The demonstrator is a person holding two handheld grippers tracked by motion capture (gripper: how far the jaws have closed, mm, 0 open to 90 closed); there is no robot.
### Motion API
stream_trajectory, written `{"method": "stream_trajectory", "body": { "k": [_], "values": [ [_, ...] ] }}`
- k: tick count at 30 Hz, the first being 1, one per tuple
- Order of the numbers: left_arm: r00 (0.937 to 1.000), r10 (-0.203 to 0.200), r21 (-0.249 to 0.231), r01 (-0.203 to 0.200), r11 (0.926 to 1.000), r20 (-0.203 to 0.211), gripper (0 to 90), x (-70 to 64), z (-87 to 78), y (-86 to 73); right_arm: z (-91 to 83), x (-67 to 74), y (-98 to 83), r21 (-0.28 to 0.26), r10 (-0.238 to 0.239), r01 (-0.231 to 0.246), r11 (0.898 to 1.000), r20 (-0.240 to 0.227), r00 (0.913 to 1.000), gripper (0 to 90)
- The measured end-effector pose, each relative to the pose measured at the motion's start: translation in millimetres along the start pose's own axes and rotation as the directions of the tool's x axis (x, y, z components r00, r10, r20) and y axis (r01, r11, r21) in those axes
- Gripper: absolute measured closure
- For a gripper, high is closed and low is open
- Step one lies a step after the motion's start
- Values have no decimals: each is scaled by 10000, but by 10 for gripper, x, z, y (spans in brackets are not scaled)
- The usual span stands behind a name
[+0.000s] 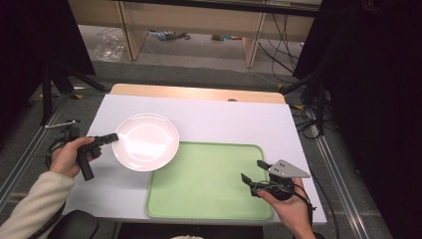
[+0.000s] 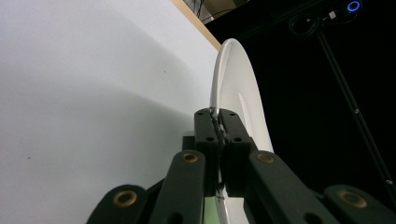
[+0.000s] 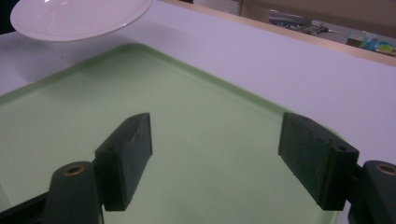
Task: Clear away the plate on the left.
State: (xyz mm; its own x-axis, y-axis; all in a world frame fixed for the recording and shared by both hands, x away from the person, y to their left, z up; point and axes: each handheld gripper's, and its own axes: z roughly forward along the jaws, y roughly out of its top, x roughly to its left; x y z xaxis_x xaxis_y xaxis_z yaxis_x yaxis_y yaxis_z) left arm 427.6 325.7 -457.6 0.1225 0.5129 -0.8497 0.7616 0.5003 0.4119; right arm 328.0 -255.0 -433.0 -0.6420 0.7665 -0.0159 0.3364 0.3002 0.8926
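Two hand-held grippers work over a white table [image 1: 209, 119] with a green tray and a white plate.

The tray [image 1: 209, 181] fills the lower centre; the plate [image 1: 147, 141] is centre left, overlapping the tray's corner. The left gripper [image 1: 113, 137] clamps the plate's left rim. The right gripper [image 1: 255, 171], lower right over the tray, has its jaws spread and grasps nothing.
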Motion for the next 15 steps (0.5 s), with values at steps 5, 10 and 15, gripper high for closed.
{"method": "stream_trajectory", "body": {
  "k": [5, 10, 15],
  "values": [
    [10000, 46, 43, -46, 10000, 32, 870, -29, 38, -3, -2, 2, 1, 3, 45, -45, 10000, -13, 10000, 267],
    [9999, 38, 48, -38, 10000, 123, 870, -55, 75, -6, -4, 2, 2, 14, 53, -53, 10000, -14, 10000, 267],
    [9999, 69, 152, -71, 9999, 129, 870, -83, 109, -11, -4, 0, 1, -6, 22, -22, 10000, -6, 10000, 268]
  ]
}}
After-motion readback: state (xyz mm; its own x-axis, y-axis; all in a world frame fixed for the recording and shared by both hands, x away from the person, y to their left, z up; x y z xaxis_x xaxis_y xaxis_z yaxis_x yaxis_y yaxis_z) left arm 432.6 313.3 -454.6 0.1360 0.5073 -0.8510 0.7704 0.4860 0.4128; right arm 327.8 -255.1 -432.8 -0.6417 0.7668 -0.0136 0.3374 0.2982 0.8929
